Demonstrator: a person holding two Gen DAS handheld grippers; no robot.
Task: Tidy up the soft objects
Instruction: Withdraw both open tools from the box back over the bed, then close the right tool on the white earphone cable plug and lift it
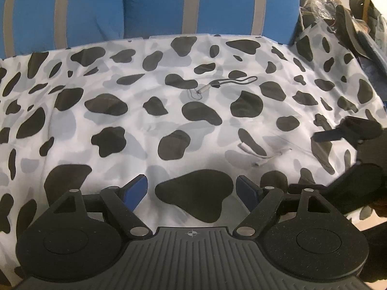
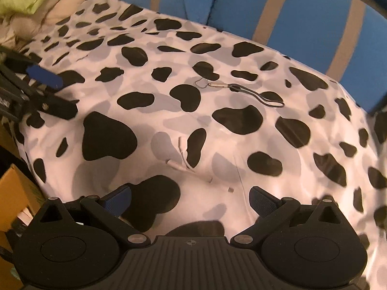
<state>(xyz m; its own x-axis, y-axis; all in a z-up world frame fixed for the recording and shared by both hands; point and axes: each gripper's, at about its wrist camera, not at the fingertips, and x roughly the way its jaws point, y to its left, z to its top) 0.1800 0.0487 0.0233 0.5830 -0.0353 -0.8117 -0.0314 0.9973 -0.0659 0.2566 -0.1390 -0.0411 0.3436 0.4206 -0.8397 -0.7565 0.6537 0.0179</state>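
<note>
Near the front edge of the cow-print cover [image 2: 150,101], the white cable [image 2: 181,154] lies just ahead of the right gripper [image 2: 189,199], nearer than the left gripper [image 1: 192,189]. Both grippers gape wide, holding nothing

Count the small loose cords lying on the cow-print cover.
2. A dark lanyard with a metal clip lies mid-cover toward the blue striped cushion. A white adapter cable lies nearer the grippers. More may be hidden in folds of the cow-print cover.

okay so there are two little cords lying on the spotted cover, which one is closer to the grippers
The white cable, kinked across a black spot low on the spotted cover. The dark looped lanyard with the pale barrel lies farther up, toward the blue striped cushion.
</note>
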